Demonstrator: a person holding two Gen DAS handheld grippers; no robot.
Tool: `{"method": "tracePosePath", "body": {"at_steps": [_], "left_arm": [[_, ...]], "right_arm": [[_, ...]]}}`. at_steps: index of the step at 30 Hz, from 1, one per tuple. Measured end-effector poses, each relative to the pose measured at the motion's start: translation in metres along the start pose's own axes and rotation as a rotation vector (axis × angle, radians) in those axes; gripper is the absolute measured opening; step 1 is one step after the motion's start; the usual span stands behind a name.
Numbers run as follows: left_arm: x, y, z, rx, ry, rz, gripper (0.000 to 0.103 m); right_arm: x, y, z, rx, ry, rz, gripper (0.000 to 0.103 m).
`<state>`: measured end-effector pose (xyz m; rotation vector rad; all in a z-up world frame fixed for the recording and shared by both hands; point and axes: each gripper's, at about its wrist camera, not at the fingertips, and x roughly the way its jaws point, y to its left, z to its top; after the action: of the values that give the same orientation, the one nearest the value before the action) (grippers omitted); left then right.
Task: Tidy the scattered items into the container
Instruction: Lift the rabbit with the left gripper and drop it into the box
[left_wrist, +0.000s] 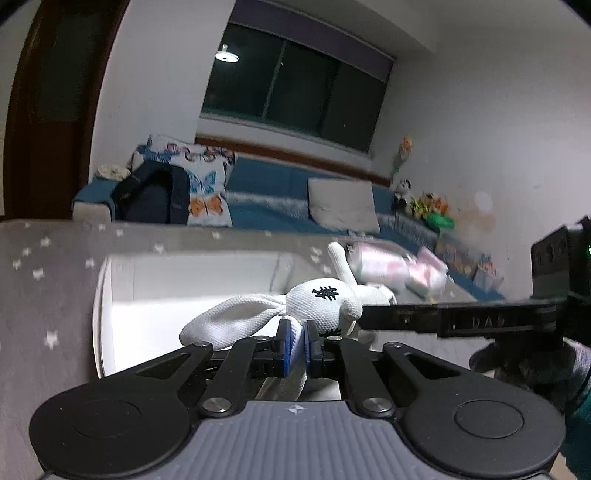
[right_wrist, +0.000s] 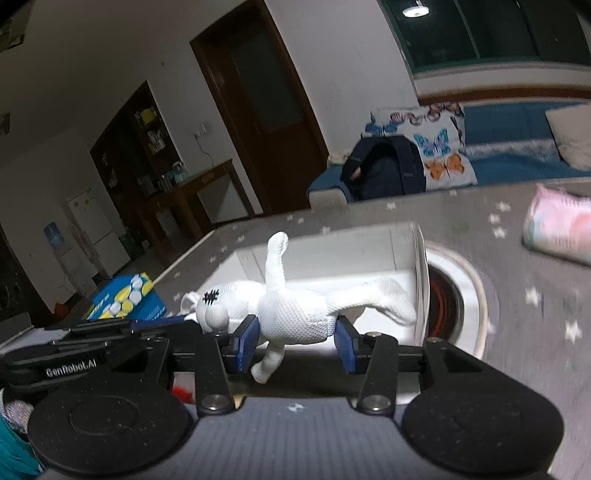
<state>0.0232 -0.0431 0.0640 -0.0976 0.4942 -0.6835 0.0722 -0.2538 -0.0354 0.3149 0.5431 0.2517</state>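
Pink packet (right_wrist: 561, 230) at 2 o'clock is blurred, cut off by the frame edge. White rabbit toy (right_wrist: 291, 310) hangs over the white box (right_wrist: 369, 254) on the worktop (right_wrist: 535, 295), long axis 9-to-3, head at 9. Left tool (left_wrist: 296, 341) pinches its ear, right tool (right_wrist: 295, 341) clamps its body.

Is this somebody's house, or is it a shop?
Most likely a home, probably a living room. There is a blue sofa with a butterfly cushion, a wooden door, and a fridge further back.

Stuffed rabbit (right_wrist: 295, 310) above the open container (right_wrist: 406, 251) on the table (right_wrist: 535, 332), packet (right_wrist: 561, 229) to its right.
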Motion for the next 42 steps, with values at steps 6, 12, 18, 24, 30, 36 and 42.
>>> {"method": "tracePosePath", "body": {"at_steps": [6,12,18,24,30,36,42], "left_arm": [[0.039,0.019,0.034,-0.034,0.011,0.041,0.008],[0.089,0.041,0.046,-0.056,0.092,0.099,0.008],[0.128,0.061,0.041,-0.093,0.196,0.165,0.009],[0.146,0.075,0.032,-0.153,0.269,0.209,0.013],[0.137,0.07,0.034,-0.126,0.26,0.22,0.027],[0.132,0.073,0.034,-0.136,0.262,0.242,0.027],[0.111,0.068,0.036,-0.148,0.216,0.215,0.028]], "right_arm": [[0.041,-0.011,0.038,-0.028,0.04,-0.006,0.045],[0.096,-0.03,0.051,0.003,0.14,-0.037,0.045],[0.137,-0.039,0.05,0.012,0.223,-0.092,0.045],[0.158,-0.033,0.05,-0.032,0.263,-0.149,0.05],[0.157,-0.033,0.05,-0.047,0.263,-0.157,0.053],[0.15,-0.029,0.053,-0.052,0.234,-0.147,0.06],[0.126,-0.017,0.053,-0.098,0.18,-0.14,0.06]]}}
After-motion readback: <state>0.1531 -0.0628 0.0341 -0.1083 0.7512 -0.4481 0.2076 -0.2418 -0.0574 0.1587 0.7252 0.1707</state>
